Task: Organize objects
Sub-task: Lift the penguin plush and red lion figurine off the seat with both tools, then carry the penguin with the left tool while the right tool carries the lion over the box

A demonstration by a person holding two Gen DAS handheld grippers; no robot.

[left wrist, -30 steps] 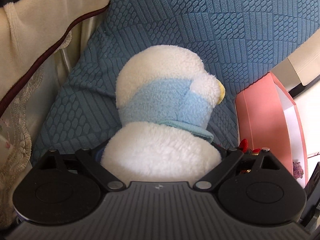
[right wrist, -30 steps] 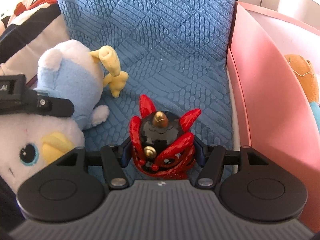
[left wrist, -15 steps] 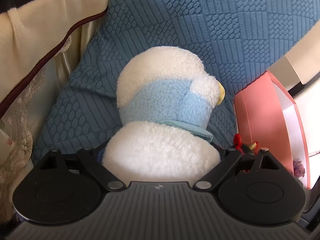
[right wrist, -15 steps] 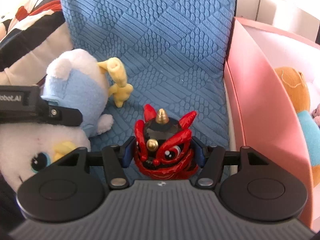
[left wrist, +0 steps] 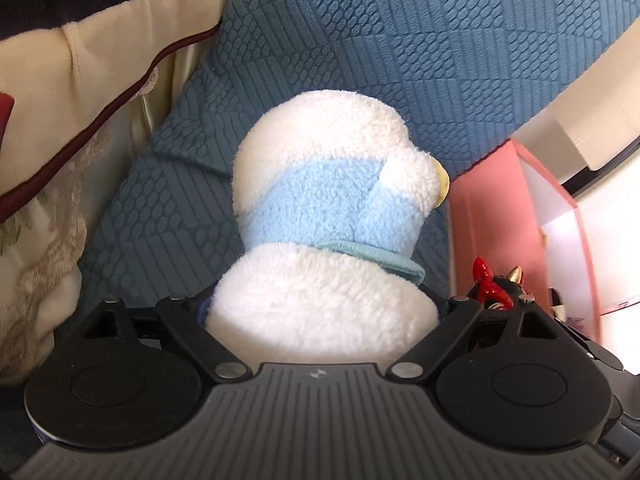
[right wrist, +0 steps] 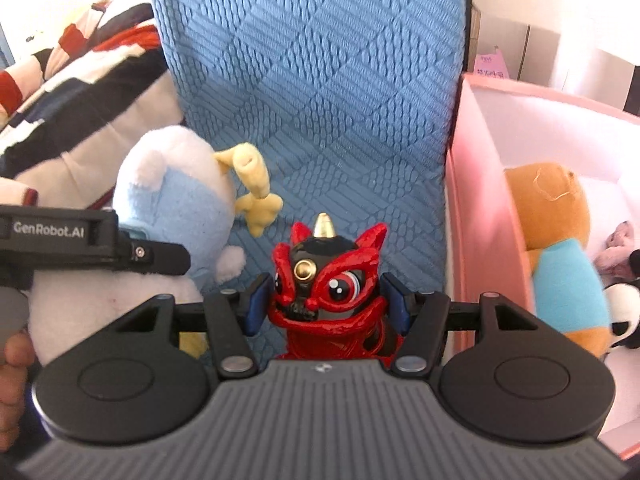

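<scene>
My left gripper [left wrist: 320,316] is shut on a white and light-blue plush bird [left wrist: 332,216], held above the blue textured cushion [left wrist: 400,60]. The bird also shows in the right wrist view [right wrist: 176,200], with its yellow feet sticking out. My right gripper [right wrist: 326,304] is shut on a red and black lion figurine [right wrist: 328,276] with a gold horn, lifted above the cushion [right wrist: 320,80]. The figurine's top shows at the right of the left wrist view [left wrist: 496,284]. The pink box [right wrist: 476,220] stands just right of the figurine.
Inside the pink box lie an orange plush in a turquoise shirt [right wrist: 560,248] and a black-and-white plush [right wrist: 624,304]. A striped blanket [right wrist: 72,92] lies at the left. A cream cushion with dark red piping [left wrist: 80,80] borders the blue cushion. The box also shows in the left wrist view [left wrist: 504,232].
Both grippers have risen with their toys. The figurine has tilted upright so its face now shows, and more of the pink box's inside is in view.
</scene>
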